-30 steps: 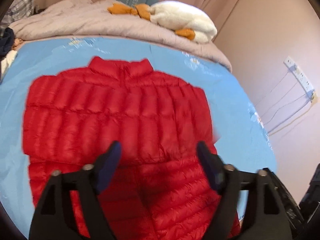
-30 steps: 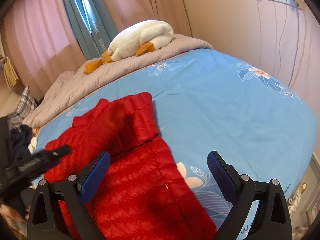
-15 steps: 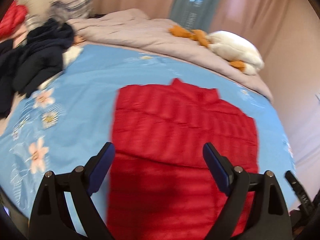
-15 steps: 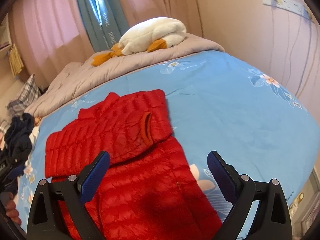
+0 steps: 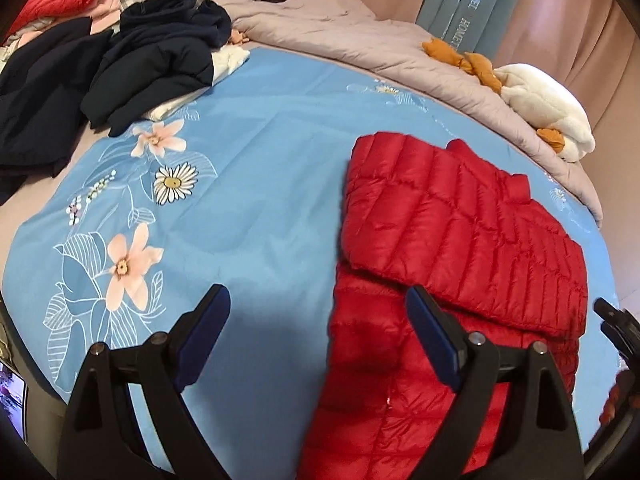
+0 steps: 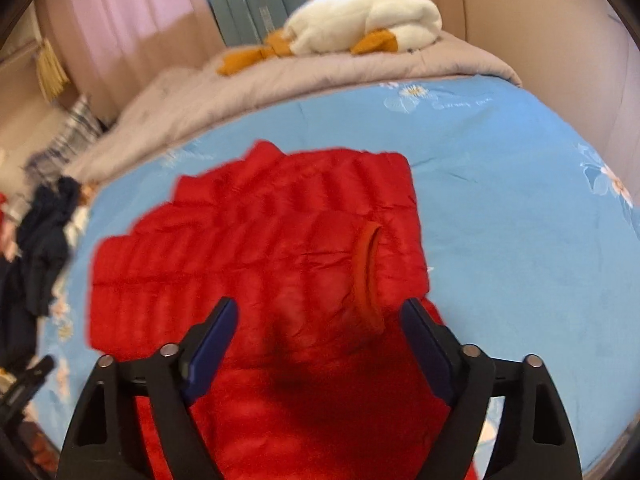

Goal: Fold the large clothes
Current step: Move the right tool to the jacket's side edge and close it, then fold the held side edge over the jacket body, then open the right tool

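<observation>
A red puffer jacket (image 5: 460, 240) lies flat on the blue flowered bedsheet (image 5: 240, 200), sleeves folded across its body. In the left wrist view my left gripper (image 5: 316, 320) hangs open over the jacket's left edge, one finger above bare sheet and the other above red fabric, nothing between them. In the right wrist view the jacket (image 6: 248, 248) fills the middle, with a sleeve cuff (image 6: 366, 276) lying on top. My right gripper (image 6: 320, 332) hovers over the jacket's lower middle. Its jaws are closing, still wide apart and holding nothing.
A pile of dark navy clothes (image 5: 100, 68) lies at the sheet's far left. A grey quilt (image 5: 340, 36) runs along the back with a white and orange plush toy (image 5: 548, 112) on it. Curtains (image 6: 132, 32) and a wall stand behind.
The left gripper swung left, from over the jacket's middle to its left edge. The right gripper moved left over the jacket and its jaws narrowed. A sleeve now lies folded across the jacket.
</observation>
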